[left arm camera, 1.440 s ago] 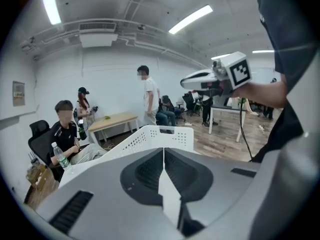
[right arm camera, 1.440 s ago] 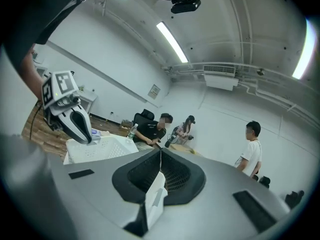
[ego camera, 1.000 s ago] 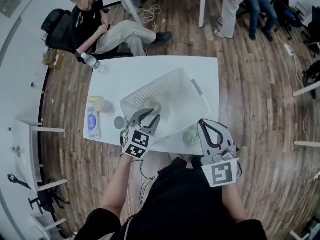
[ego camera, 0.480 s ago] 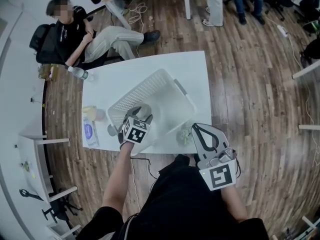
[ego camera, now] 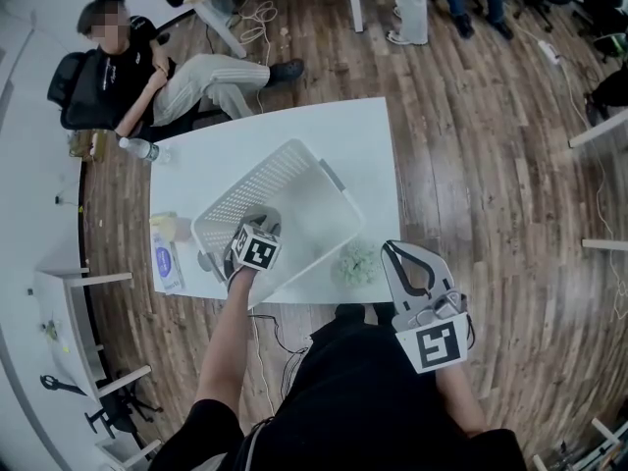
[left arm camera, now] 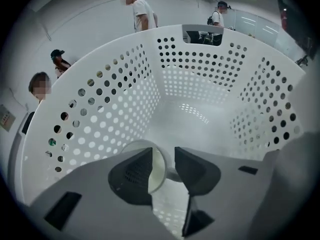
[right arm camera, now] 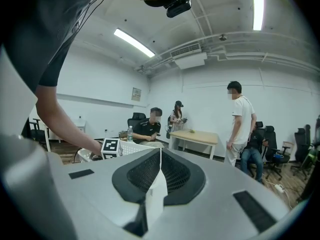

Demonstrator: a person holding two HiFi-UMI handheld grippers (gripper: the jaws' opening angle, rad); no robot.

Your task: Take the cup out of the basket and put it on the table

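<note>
Left gripper view: a white cup (left arm camera: 157, 169) lies on its side on the floor of a white perforated basket (left arm camera: 125, 94), low in the frame. The left gripper (left arm camera: 163, 156) reaches down into the basket. Its dark fingers (left arm camera: 132, 176) have just been closing but stand released, with the cup's rim between them and a gap on the right side.

Head view: the basket (ego camera: 294, 180) sits on a white counter (ego camera: 353, 135) at centre frame. A pale green crumpled object (ego camera: 355, 263) lies just right of it. The right gripper (ego camera: 392, 250) hovers lower right, off the counter's near edge, its fingers (right arm camera: 145, 176) clenched together on nothing.
</note>
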